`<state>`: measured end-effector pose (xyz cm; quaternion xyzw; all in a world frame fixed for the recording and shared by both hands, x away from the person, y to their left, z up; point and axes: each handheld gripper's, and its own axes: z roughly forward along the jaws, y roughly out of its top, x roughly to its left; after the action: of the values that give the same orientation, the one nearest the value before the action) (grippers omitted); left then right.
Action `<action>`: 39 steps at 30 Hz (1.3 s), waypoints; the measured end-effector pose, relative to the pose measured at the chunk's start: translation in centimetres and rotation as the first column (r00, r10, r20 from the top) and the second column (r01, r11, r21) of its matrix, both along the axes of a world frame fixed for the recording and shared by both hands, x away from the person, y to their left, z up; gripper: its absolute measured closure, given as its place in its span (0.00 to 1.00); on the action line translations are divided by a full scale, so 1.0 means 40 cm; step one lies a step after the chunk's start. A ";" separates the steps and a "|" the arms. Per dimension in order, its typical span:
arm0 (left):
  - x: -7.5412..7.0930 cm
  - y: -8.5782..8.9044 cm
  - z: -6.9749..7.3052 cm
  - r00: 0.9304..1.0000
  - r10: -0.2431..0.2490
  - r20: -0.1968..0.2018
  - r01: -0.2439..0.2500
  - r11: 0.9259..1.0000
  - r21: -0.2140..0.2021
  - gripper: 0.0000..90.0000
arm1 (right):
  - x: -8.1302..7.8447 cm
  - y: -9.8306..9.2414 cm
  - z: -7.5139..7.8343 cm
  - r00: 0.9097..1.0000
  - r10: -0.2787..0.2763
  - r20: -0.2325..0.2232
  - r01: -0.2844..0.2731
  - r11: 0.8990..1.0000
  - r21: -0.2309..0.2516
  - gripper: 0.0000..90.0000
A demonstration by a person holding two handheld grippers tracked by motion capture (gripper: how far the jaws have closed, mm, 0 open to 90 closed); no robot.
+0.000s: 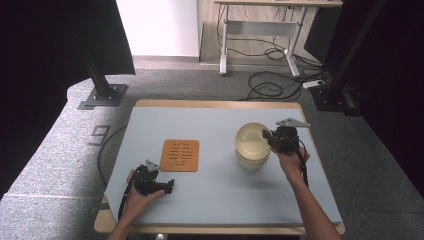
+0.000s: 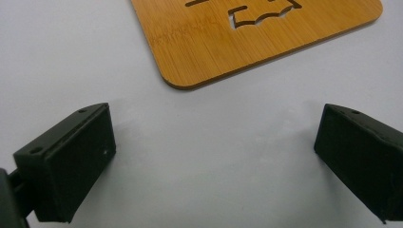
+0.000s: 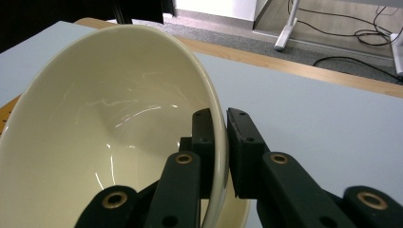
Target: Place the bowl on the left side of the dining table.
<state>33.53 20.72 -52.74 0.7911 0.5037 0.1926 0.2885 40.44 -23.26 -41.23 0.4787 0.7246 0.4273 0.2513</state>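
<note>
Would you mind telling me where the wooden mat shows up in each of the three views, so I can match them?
High view: the wooden mat lies left of centre on the table, between the two grippers.
Left gripper view: its corner fills the top middle, beyond the open jaws.
Right gripper view: a sliver at the left edge, behind the bowl.
Shared landmark: the pale blue tabletop.

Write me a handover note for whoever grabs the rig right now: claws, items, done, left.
Right claw: shut on the rim of the cream bowl, one jaw inside, one outside; bowl tilted, at the table's right.
Left claw: open, empty, low over the table just short of the bamboo trivet.
Done: bowl gripped.
Left: probably carry the bowl over and set it on the trivet, then release. Trivet lies flat mid-table, nothing on it.
</note>
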 end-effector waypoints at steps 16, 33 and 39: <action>0.000 0.000 0.000 1.000 -0.001 -0.001 0.001 1.000 0.000 0.00 | -0.011 0.015 0.014 0.999 0.020 0.029 -0.020 1.000 0.016 0.91; 0.000 0.000 0.000 1.000 -0.001 -0.001 0.001 1.000 0.000 0.00 | -0.013 0.046 0.026 0.998 0.044 0.050 -0.045 0.999 0.023 0.92; 0.000 0.000 0.000 1.000 -0.001 -0.001 0.001 1.000 0.000 0.00 | -0.011 0.055 0.025 0.998 0.048 0.050 -0.049 0.998 0.029 0.92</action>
<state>33.52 20.73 -52.73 0.7915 0.5036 0.1919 0.2883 39.99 -21.06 -40.23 0.4538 0.7232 0.4558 0.2516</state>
